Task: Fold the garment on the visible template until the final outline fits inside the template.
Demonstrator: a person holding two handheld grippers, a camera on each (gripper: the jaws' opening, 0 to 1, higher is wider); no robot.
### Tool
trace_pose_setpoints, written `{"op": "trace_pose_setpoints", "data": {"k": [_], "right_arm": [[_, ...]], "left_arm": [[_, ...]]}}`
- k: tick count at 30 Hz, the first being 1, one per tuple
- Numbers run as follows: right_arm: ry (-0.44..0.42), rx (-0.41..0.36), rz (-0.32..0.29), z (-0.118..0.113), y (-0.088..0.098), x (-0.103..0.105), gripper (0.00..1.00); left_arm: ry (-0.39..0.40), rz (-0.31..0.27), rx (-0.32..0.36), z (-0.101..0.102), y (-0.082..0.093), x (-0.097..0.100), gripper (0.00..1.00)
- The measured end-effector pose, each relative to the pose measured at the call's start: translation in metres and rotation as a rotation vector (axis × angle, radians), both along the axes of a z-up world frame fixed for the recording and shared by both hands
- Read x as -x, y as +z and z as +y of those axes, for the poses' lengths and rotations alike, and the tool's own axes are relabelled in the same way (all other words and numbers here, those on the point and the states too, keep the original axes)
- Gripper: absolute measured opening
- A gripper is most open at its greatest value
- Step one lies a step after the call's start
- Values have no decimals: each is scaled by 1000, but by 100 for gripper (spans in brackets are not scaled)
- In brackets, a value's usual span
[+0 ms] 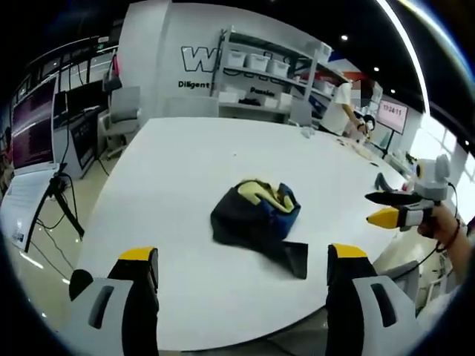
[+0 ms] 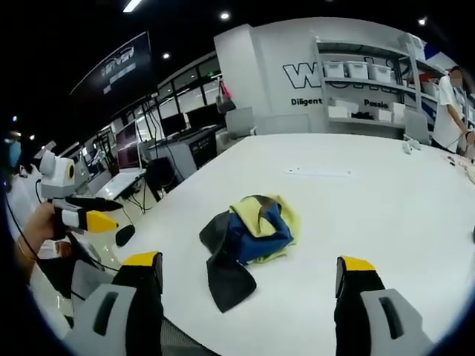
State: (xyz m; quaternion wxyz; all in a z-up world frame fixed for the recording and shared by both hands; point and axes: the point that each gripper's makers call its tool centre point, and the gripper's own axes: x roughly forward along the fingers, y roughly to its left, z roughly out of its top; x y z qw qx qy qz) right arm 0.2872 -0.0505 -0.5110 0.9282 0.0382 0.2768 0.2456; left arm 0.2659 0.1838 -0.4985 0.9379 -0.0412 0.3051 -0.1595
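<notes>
The garment (image 1: 256, 219) lies crumpled in a heap of black, blue and yellow on the white counter (image 1: 185, 156), and I see no template outline around it. My left claw (image 1: 245, 271) and right claw (image 2: 249, 278) both hang short of it with jaws apart and nothing in them. I judge the step is to spread the heap flat, so I'd pinch the loose black flap (image 2: 226, 282) and an opposite edge and draw them apart gently, keeping the cloth on the counter.

Large white rounded tabletop (image 1: 193, 163) carries one crumpled black, blue and yellow fabric garment (image 1: 256, 215) near its front edge; small items lie far right.
</notes>
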Motion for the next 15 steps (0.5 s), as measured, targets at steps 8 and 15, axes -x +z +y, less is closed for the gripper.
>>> {"op": "trace_pose_setpoints", "data": {"k": [8, 15], "right_arm": [[30, -12, -37, 6, 0, -17, 94], [53, 4, -53, 10, -10, -36, 91]], "left_arm": [[-17, 24, 13, -12, -10, -11, 88], [-44, 33, 14, -27, -23, -26, 88]]}}
